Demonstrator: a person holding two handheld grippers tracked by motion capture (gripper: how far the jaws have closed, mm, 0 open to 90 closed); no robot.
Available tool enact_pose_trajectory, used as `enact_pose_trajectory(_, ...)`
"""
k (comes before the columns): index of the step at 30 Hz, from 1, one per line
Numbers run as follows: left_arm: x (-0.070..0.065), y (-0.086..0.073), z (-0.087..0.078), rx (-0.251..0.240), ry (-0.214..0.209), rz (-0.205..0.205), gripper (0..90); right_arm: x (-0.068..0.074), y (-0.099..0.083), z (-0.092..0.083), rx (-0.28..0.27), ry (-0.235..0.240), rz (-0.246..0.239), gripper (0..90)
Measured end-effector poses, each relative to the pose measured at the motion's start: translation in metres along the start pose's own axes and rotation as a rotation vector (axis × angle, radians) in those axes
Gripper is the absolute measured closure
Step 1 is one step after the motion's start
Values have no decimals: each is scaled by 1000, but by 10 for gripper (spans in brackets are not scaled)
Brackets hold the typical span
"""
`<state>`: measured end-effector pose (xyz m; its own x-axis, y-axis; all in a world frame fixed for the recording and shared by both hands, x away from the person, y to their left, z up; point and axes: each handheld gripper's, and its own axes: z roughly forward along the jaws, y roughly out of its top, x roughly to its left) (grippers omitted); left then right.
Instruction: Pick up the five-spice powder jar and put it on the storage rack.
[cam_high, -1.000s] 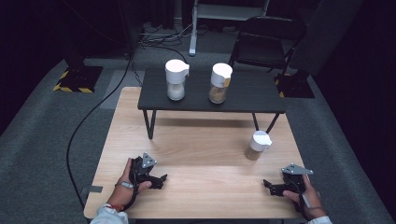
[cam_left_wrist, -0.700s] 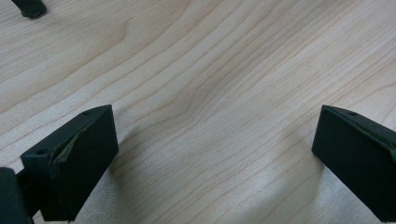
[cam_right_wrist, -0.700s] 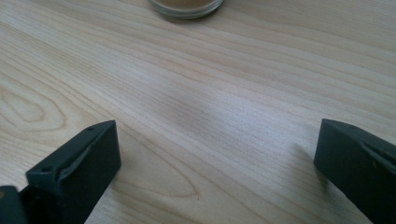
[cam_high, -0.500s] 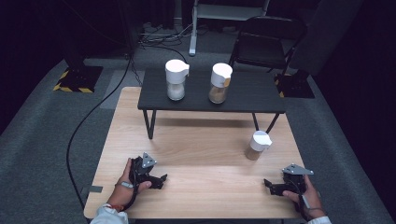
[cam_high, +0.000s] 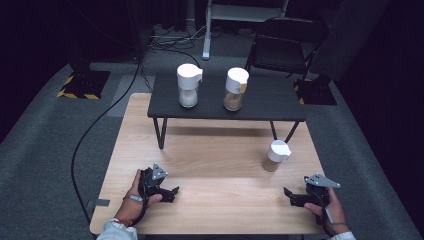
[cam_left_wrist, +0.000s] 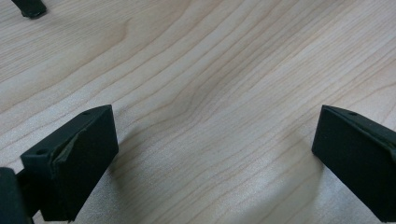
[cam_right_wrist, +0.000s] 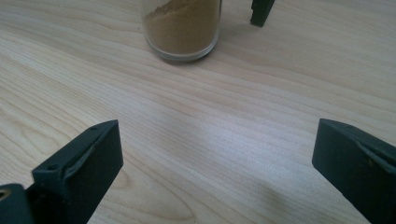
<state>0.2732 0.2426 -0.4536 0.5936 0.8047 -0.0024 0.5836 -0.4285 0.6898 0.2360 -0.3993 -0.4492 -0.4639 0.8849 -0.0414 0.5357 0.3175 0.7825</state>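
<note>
No change across the last second: both hands sit in the same spots on the near edge of the light wooden surface (cam_high: 215, 165), nothing moved.

Left tongs (cam_high: 172, 191) rest near-left, jaws spread wide, nothing between them but bare wood grain (cam_left_wrist: 210, 116).

Far centre, on the small black raised bench (cam_high: 260, 102): white-lidded jar of pale powder (cam_high: 188, 85) on the left, white-lidded jar of brown powder (cam_high: 235, 89) to its right, apart.

The small clear jar of brown powder with a white cap (cam_high: 275, 155) stands upright on the surface, right of centre, near the right tongs (cam_high: 289, 194). Those are released too, jaws wide, pointing at the jar's base (cam_right_wrist: 182, 28).

Judgement: idle start, and the reach for the jar hasn't begun.
</note>
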Motion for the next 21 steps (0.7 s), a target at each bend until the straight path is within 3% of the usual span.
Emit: enact_pose_trajectory(21,0,0,0,0,1,1,0,9,8,0,-77,22,-40,15)
